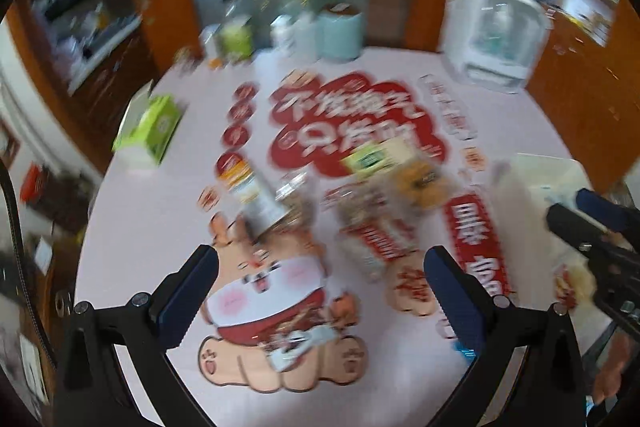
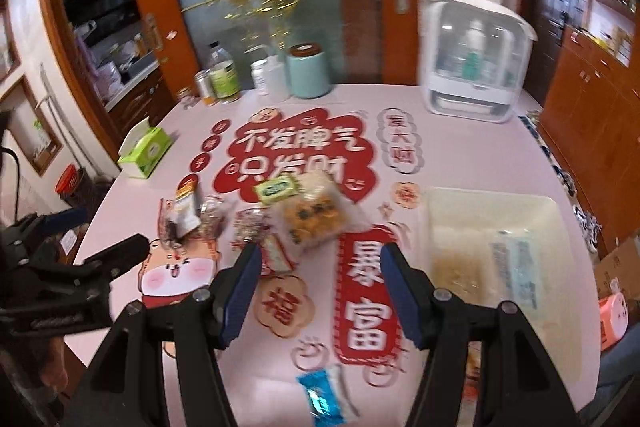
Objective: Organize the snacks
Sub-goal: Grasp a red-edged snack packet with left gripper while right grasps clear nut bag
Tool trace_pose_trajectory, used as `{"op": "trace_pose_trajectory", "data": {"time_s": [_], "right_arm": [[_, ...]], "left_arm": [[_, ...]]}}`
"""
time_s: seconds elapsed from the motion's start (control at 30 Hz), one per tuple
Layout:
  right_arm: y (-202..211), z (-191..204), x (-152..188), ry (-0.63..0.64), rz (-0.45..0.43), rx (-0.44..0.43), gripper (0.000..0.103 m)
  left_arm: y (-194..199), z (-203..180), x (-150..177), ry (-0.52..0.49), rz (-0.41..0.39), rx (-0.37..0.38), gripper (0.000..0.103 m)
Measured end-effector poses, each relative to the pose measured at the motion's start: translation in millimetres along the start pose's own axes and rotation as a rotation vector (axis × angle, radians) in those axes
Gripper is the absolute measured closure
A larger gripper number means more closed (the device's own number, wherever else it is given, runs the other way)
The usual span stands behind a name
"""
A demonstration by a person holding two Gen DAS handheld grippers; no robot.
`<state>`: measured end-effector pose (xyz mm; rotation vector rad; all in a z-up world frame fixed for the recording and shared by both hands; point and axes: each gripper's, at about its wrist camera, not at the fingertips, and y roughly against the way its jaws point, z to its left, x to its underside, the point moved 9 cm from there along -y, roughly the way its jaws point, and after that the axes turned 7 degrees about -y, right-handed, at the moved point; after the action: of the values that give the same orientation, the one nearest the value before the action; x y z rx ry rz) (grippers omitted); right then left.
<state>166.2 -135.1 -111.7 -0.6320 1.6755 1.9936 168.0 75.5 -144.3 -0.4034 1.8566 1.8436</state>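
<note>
Both your tongs, left (image 1: 320,271) & right (image 2: 320,267), spread wide, empty, above snack pile (image 2: 280,215) on bench (image 2: 460,163); bin (image 2: 496,251) just right.

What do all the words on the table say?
"不发脾气 只发财" on the red cloud sticker.
"暴富" on the red banner sticker.
"福" on the round orange sticker.
The small round stickers, snack packets and bottle labels are too blurred to read.

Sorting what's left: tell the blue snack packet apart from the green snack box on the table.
The blue snack packet is a flat, shiny wrapper lying alone near the table's front edge; the green snack box is a rigid little carton resting in the pile of snacks mid-table. The packet is blue, the box green and yellow. Both lie outside the clear bin, untouched by either tongs.
</note>
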Motion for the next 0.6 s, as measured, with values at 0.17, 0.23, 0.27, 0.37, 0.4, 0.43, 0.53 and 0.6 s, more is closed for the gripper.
{"op": "trace_pose_trajectory", "data": {"time_s": [0.17,0.23,0.27,0.37,0.4,0.43,0.53,0.6], "right_arm": [[-50.3,46.6,-6.1,0.017,0.057,-0.031,0.041],[-78.4,65.8,-7.3,0.011,0.097,-0.061,0.041],[-86.4,70.5,-6.7,0.011,0.111,-0.071,0.041],[-125.5,91.3,-4.8,0.002,0.186,-0.099,0.041],[-141.8,98.8,-4.0,-0.003,0.217,-0.11,0.041],[-152.4,103.5,-3.6,-0.002,0.235,-0.114,0.041],[-186.8,121.8,-1.9,0.014,0.289,-0.13,0.041],[-206.6,130.6,0.4,0.026,0.318,-0.139,0.042]], "left_arm": [[-61.0,51.0,24.6,0.092,0.108,0.003,0.001],[-80.1,64.7,30.9,0.124,0.137,0.004,0.001],[-89.4,71.5,33.5,0.144,0.147,0.01,0.001],[-112.3,88.3,38.2,0.207,0.17,0.028,0.001],[-120.2,94.6,39.9,0.232,0.178,0.034,0.001],[-125.3,98.6,40.1,0.246,0.181,0.039,0.001],[-140.1,103.4,41.8,0.271,0.199,0.052,0.001],[-150.6,105.6,43.7,0.285,0.215,0.058,0.001]]}}
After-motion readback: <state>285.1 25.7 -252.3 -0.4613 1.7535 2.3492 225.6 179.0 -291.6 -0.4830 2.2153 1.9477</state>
